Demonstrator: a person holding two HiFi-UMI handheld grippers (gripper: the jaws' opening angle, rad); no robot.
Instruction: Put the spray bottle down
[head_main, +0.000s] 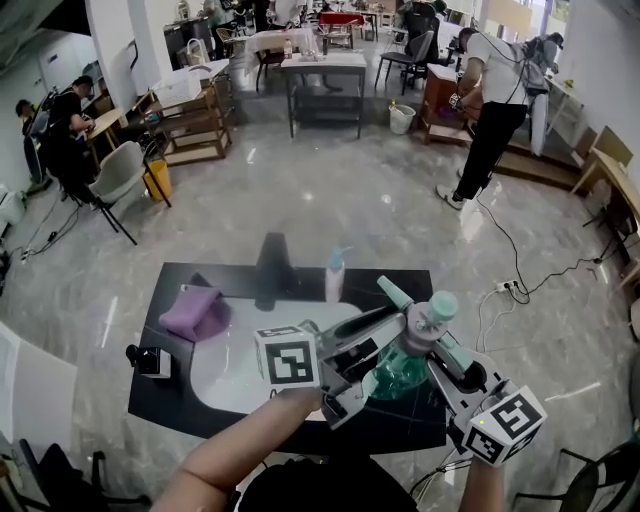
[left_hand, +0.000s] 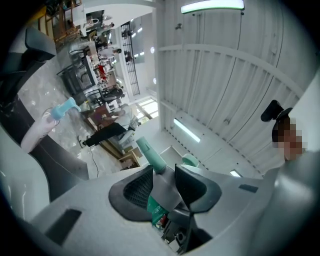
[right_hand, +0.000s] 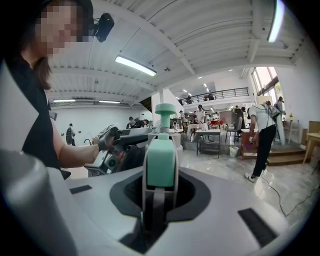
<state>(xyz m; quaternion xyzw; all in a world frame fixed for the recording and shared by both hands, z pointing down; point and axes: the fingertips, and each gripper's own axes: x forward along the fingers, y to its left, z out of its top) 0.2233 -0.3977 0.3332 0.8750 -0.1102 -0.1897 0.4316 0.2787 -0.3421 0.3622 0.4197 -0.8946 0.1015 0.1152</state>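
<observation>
A dark desk (head_main: 160, 410) fills the middle of the head view, and the spray bottle (head_main: 398, 375) is held in the air over its near right corner, not yet set down. The bottle is gripped from both sides. The left tongs (head_main: 390, 352) are closed wide about its green-filled body, and the right tongs (head_main: 432, 335) are clamped narrowly on its teal spray head.

In the right gripper view the head of the spray bottle (right_hand: 161, 160) is seen standing upright between the pads of the right tongs (right_hand: 161, 175). In the left gripper view the spray bottle (left_hand: 156, 212) is wedged low between the pads of the left tongs (left_hand: 164, 175), with the teal nozzle rising beyond them.

The bottle's long axis is judged to run close to upright, head uppermost. In the head view the nozzle is pointed up and to the left, toward the far edge of the desk. Bare dark surface lies under and just left of the bottle, so the coming move is judged to be a straight lowering, base first. Neither hand is the nearer, since both are already on the bottle.

A purple cloth (head_main: 195, 312) is spread on the left half of the desk. A white bottle with a blue top (head_main: 335, 275) is stood near the far edge, apart from the held bottle. A small black-and-white object (head_main: 150, 360) is left at the desk's left edge, and what it is cannot be made out.
</observation>
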